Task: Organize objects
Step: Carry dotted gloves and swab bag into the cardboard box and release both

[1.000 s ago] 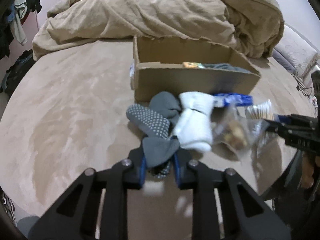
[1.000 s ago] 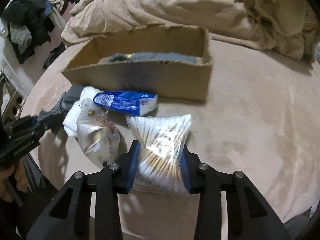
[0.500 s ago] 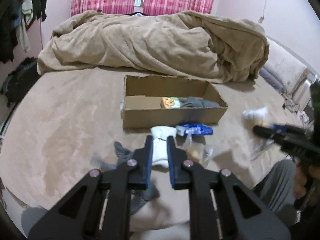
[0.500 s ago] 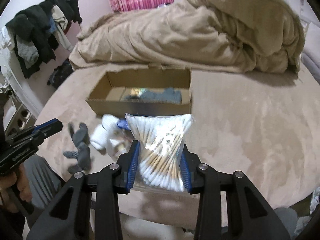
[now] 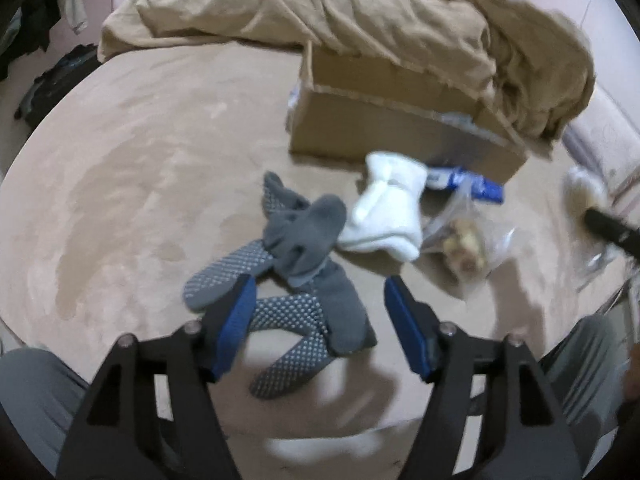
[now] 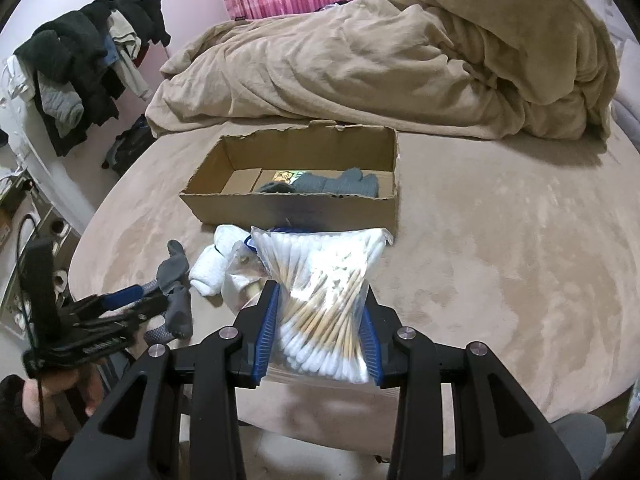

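Observation:
My left gripper [image 5: 318,308] is open and empty, just above a pair of grey dotted socks [image 5: 296,260] lying on the bed. White socks [image 5: 390,212], a clear bag of small items [image 5: 464,240] and a blue packet [image 5: 472,184] lie beside them, in front of an open cardboard box [image 5: 400,136]. My right gripper [image 6: 320,332] is shut on a clear bag of cotton swabs [image 6: 324,288], held above the bed in front of the box [image 6: 296,208]. The box holds grey socks [image 6: 336,184] and a small packet [image 6: 286,176].
A rumpled tan duvet [image 6: 400,60] lies behind the box. Clothes hang on a rack [image 6: 80,60] at the left beyond the bed edge. The bed surface [image 6: 520,240] stretches to the right of the box.
My left gripper let go of the grey socks, which dropped to the bed, and has opened wide above them. My right gripper lifted the cotton swab bag off the bed.

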A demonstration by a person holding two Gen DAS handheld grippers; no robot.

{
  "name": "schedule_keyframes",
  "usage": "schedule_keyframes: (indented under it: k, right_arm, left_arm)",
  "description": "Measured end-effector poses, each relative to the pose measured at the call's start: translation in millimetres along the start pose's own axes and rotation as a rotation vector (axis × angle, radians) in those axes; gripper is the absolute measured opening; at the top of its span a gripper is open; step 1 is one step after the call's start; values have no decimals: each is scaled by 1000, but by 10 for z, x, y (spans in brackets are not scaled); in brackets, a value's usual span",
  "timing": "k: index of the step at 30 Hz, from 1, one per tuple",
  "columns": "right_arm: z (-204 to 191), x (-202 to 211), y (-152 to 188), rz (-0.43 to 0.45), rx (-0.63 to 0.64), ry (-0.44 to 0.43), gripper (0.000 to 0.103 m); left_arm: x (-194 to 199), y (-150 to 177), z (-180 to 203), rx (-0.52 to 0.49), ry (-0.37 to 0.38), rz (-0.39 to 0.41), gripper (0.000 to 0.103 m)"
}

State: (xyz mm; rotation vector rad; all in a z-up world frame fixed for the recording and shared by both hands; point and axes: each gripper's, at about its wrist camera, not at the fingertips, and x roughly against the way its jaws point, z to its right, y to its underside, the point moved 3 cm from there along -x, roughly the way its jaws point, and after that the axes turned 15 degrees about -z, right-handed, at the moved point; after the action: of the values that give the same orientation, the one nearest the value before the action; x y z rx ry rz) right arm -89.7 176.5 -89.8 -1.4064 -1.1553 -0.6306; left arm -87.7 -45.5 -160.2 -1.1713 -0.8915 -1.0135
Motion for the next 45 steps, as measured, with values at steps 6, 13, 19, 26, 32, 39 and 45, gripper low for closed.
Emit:
schedule_keyframes:
  k: [6,13,19,26,32,39,45]
  right_arm:
    - [0,8,2,-1,5,-1,40]
    - [-41,50,16,8,14,-3,40]
    - [-86,194,-80,43,19,-3,40]
    - [-64,335,-426,103,31,12,40]
    - [15,185,-758,108,51,30,40]
    - [143,-222,-1092,75,35,43,40]
    - [271,-574,-1303,39,5,38,40]
  left_arm:
    - [-255,20,98,-26,-40,-49,39]
    - [194,55,10,8,-13,25,28]
    - [798,-123,78,-1,40,134,28]
    - [948,-579,171,-35,59,198,28]
    - [771,-990,256,-55,80,198,28]
    - [404,-1376,387,-91,55,160,29]
    - [23,-1554,430,-98,69,75,30]
